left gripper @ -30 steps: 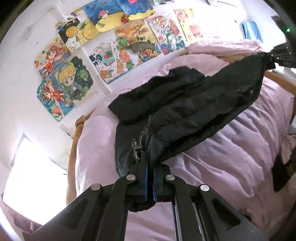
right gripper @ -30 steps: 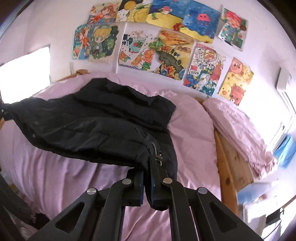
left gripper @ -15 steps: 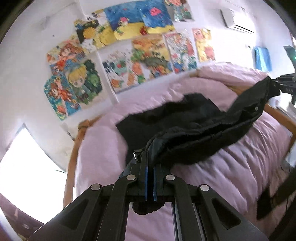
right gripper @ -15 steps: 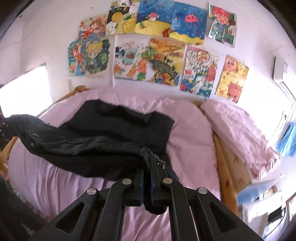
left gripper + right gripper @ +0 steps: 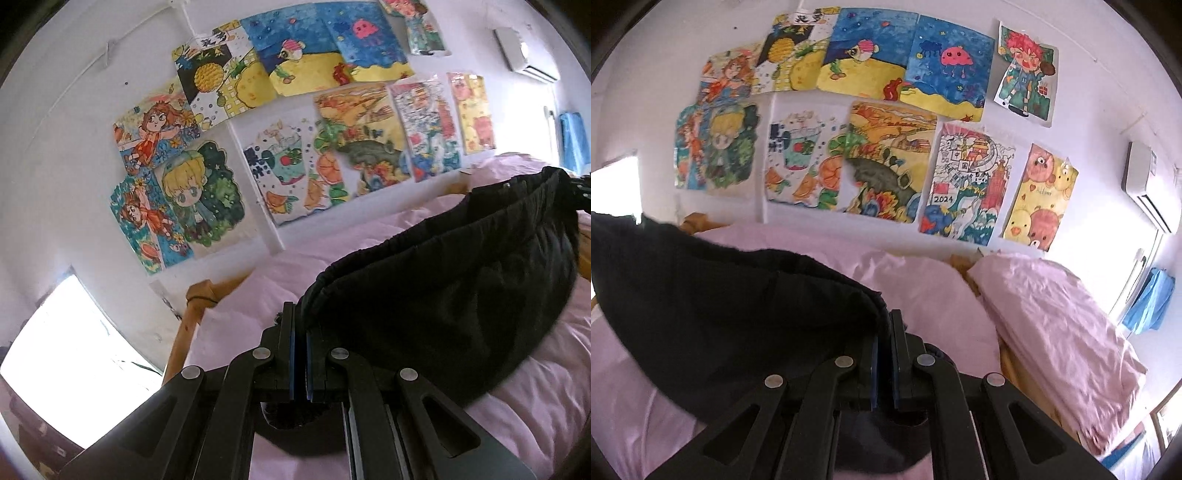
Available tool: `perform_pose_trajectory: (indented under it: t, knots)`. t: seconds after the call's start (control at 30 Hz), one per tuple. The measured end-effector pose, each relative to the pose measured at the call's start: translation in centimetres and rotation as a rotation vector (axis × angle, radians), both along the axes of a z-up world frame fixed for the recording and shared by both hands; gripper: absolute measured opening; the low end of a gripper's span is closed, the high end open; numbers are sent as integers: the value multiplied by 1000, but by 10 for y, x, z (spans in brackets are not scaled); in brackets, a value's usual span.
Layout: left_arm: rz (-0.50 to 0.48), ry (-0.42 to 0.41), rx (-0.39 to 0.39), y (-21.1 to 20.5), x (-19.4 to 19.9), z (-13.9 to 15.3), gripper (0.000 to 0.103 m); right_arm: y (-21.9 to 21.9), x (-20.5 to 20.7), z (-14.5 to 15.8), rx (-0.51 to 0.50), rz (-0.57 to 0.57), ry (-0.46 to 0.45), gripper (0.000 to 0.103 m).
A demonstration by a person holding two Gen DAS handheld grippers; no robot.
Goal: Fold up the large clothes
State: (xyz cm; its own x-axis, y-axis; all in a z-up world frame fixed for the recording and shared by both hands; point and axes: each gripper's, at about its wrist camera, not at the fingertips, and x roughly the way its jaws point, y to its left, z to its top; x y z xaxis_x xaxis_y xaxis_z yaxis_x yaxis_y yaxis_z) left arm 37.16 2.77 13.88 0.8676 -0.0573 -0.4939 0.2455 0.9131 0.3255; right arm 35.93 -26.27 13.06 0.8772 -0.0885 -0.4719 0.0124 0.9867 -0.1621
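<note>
My left gripper (image 5: 300,325) pinching black jacket (image 5: 461,295) hem, lower centre of frame; my right gripper (image 5: 885,332) pinching other end. Jacket slung between them above pink bedspread (image 5: 923,280). Pink pillow (image 5: 1052,314) right. Drawings (image 5: 886,122) on wall, top.

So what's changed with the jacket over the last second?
Both grippers, left and right, have carried the black jacket's held edge up and toward the wall of drawings, so it now hangs slung between them above the pink bedcover. Unchanged: both fingers stay clamped on the fabric.
</note>
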Motion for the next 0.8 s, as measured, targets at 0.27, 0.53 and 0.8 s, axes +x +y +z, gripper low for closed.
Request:
perform_pose_trajectory:
  t: [0.27,0.53,0.8]
  knots:
    - [99,7,-70,-2,84,-29,3,-5,80,-32,-5,-17,-54,6]
    - [140,72,-78,-6,146,-67,3,-11,141,-72,9,0,6,6]
    - [141,148,-44,-12,183,-113,3,-18,179,-114,22,18,109,6]
